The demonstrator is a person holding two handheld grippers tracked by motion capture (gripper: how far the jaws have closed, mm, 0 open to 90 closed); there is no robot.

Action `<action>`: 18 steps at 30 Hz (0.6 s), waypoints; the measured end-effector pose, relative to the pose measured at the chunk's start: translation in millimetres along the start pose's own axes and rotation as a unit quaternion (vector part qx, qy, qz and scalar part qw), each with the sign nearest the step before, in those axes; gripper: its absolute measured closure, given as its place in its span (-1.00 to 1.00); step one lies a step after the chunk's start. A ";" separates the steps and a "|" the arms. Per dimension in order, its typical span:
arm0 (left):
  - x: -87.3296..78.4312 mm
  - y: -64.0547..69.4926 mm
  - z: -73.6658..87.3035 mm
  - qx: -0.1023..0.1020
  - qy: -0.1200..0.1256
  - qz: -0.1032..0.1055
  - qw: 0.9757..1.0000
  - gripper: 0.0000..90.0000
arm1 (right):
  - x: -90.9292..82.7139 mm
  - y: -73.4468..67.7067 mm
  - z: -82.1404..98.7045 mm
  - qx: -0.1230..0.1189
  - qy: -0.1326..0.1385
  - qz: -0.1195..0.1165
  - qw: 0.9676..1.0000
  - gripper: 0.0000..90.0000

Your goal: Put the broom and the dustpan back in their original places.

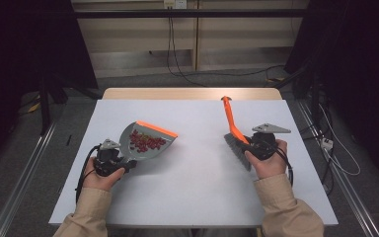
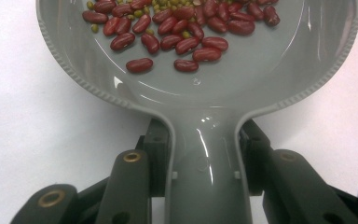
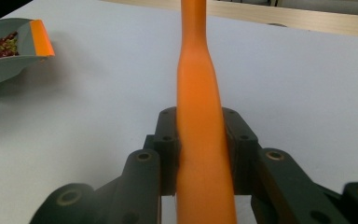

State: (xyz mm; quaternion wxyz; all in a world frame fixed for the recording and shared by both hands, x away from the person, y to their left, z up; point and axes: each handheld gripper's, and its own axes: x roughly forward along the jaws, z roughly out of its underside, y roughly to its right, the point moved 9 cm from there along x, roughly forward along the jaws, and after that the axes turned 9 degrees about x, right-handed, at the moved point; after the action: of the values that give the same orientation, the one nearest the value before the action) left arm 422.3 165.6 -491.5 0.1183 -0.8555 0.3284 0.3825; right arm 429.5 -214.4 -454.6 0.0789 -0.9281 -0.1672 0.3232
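A grey dustpan (image 1: 145,140) with an orange lip is held a little above the white table (image 1: 197,187), left of centre. Several red and green beans (image 2: 177,28) lie in its pan. My left gripper (image 1: 123,165) is shut on the dustpan's grey handle (image 2: 204,168), the jaws pressing both sides. To the right, a brush (image 1: 237,145) with grey bristles and a long orange handle (image 3: 200,140) points away from me. My right gripper (image 1: 254,143) is shut on that handle near the bristles. In the right gripper view the dustpan (image 3: 9,51) shows at far left.
The white table has a wooden strip (image 1: 192,94) along its far edge. Cables (image 1: 177,64) run across the floor behind it. Metal rails (image 1: 24,177) flank the table on both sides.
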 end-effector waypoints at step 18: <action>0.9 -14.9 4.1 -0.025 -0.004 -0.022 0.999 0.42 | -3.0 8.1 0.1 0.006 0.005 0.009 1.000 0.58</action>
State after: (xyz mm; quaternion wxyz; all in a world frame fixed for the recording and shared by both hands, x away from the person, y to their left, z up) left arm 430.1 178.3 -495.7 0.1067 -0.8638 0.2991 0.3911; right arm 429.4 -223.0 -455.0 0.0823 -0.9304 -0.1570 0.3207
